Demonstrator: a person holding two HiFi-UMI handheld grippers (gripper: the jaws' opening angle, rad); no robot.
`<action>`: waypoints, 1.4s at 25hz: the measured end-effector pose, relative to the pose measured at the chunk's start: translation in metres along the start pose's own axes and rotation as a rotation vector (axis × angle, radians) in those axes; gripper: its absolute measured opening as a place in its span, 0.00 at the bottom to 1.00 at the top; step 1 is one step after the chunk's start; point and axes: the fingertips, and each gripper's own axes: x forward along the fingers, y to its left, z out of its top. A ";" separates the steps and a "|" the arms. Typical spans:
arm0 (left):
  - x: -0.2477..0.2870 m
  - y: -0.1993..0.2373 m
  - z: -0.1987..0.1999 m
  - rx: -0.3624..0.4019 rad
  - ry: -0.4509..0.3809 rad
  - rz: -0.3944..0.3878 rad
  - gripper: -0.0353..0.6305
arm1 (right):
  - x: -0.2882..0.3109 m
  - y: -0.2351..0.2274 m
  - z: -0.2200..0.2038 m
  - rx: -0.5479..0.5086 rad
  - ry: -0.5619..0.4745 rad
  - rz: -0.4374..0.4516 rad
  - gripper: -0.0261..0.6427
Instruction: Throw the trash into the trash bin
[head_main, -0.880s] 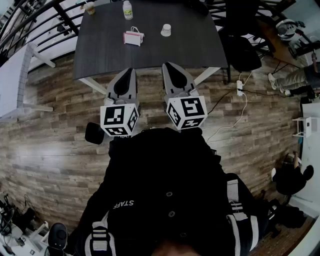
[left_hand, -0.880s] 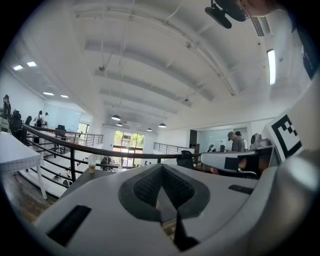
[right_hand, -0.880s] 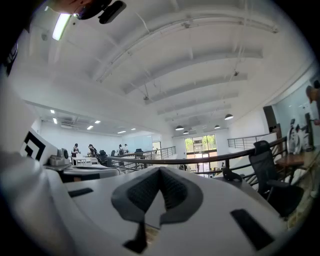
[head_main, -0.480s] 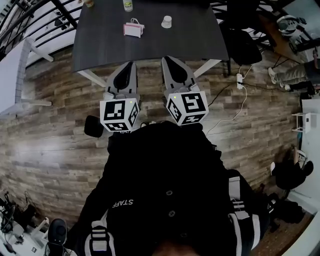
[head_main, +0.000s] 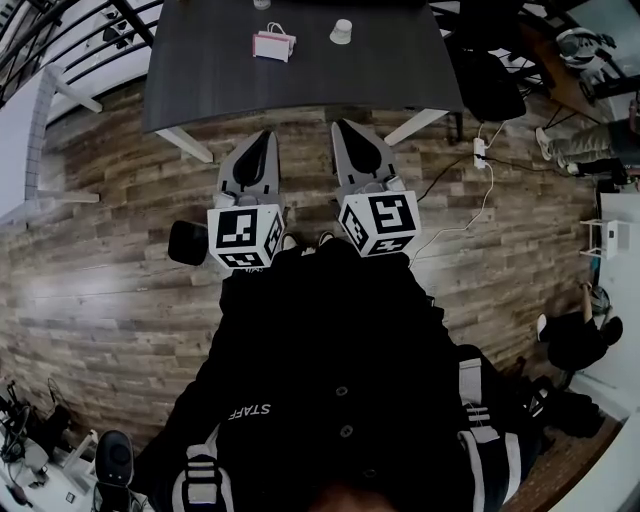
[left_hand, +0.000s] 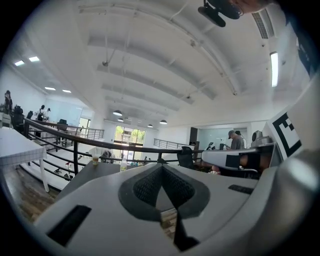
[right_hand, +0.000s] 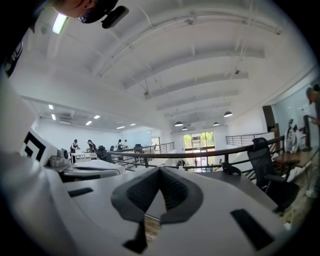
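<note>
My left gripper (head_main: 264, 137) and right gripper (head_main: 346, 126) are both fully closed with nothing between the jaws, side by side over the wooden floor (head_main: 120, 260) just short of the dark counter (head_main: 200, 80), where a small paper bag (head_main: 272, 45) and a cup (head_main: 342, 32) sit well clear of both.

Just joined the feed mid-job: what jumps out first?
The left tongs and right tongs, both shut and empty, point side by side over the wood floor toward a dark table. On it, ahead of them, sit a pink bag and a white cup.
</note>
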 end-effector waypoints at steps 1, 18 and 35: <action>-0.001 0.004 -0.004 -0.003 0.010 0.000 0.05 | 0.001 0.004 -0.003 -0.003 0.007 -0.005 0.06; 0.011 0.038 -0.036 -0.022 0.098 0.019 0.05 | 0.027 0.010 -0.028 -0.022 0.067 -0.021 0.06; 0.194 0.071 0.002 -0.008 0.081 0.038 0.05 | 0.180 -0.105 0.013 -0.005 0.027 0.027 0.06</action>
